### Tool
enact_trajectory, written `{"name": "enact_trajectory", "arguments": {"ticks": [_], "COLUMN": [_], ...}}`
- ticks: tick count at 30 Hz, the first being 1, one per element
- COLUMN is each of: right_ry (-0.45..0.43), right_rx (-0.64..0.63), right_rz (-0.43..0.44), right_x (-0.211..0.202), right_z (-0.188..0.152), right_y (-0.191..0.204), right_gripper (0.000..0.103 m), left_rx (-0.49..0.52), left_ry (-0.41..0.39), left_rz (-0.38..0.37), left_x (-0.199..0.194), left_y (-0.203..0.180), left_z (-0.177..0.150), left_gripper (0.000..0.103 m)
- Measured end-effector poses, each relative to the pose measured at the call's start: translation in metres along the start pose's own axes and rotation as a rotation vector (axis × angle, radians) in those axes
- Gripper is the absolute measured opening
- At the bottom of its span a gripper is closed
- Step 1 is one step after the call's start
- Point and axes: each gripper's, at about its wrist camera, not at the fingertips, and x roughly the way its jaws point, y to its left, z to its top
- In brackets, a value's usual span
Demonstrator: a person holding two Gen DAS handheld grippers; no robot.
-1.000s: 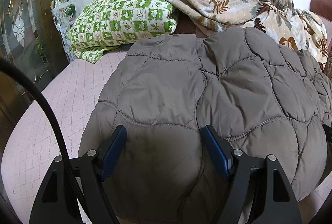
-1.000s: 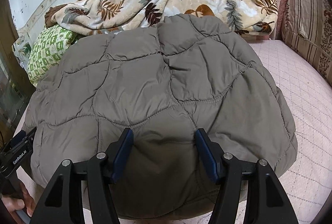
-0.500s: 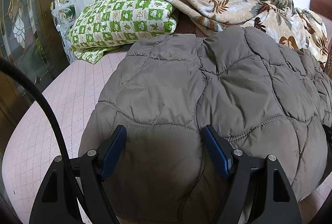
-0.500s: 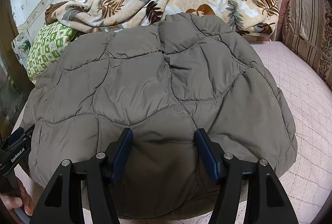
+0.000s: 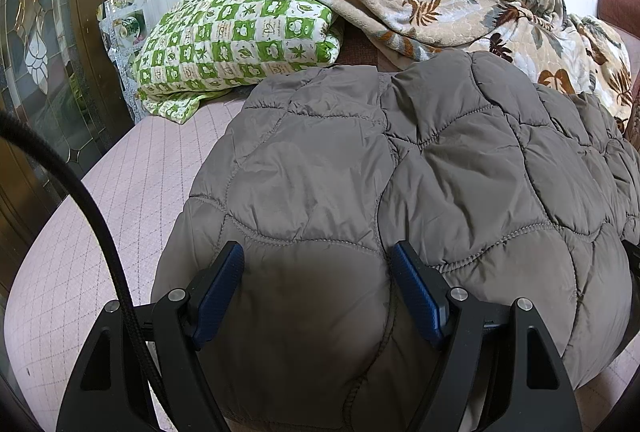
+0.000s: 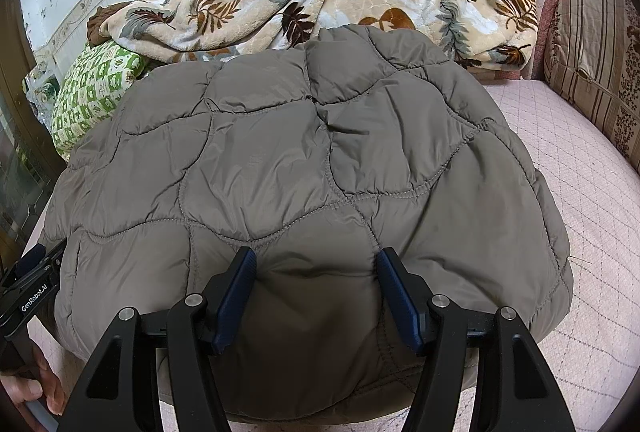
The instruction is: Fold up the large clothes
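Observation:
A grey quilted padded jacket (image 5: pixel 420 168) lies folded on a pink bed and also fills the right wrist view (image 6: pixel 304 168). My left gripper (image 5: pixel 318 268) is open, its blue-padded fingers spread over the jacket's near left edge. My right gripper (image 6: pixel 316 272) is open the same way over the near right part. Neither pair of fingers pinches the fabric. The left gripper's body (image 6: pixel 30 292) shows at the left edge of the right wrist view.
A green checked pillow (image 5: pixel 236 40) and a leaf-patterned blanket (image 6: pixel 340 0) lie behind the jacket by the white wall. A striped cushion (image 6: pixel 596 60) stands at the far right. The pink quilted mattress (image 5: pixel 100 212) shows on both sides. A glass door (image 5: pixel 36 44) is at the left.
Both views have shifted slightly, the jacket looking a little nearer and lower. Both grippers stay open over its near edge.

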Motion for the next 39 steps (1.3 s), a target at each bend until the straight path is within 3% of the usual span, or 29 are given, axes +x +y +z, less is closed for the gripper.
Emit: {"name": "enact_trajectory", "arguments": {"ticks": [25, 39], "right_ry": [-0.017, -0.074], "right_rx": [0.021, 0.043], "right_rz": [0.020, 0.040], "right_x": [-0.010, -0.027], "right_z": [0.002, 0.006], "right_y": [-0.003, -0.006], "right_gripper": [0.068, 0.068], "left_rx": [-0.003, -0.014], "left_ry": [-0.004, -0.020], "left_rz": [-0.002, -0.007], "left_x": [-0.001, -0.007], "left_y": [0.001, 0.007], "left_z": [0.000, 0.004], "left_gripper": [0.076, 0.076]}}
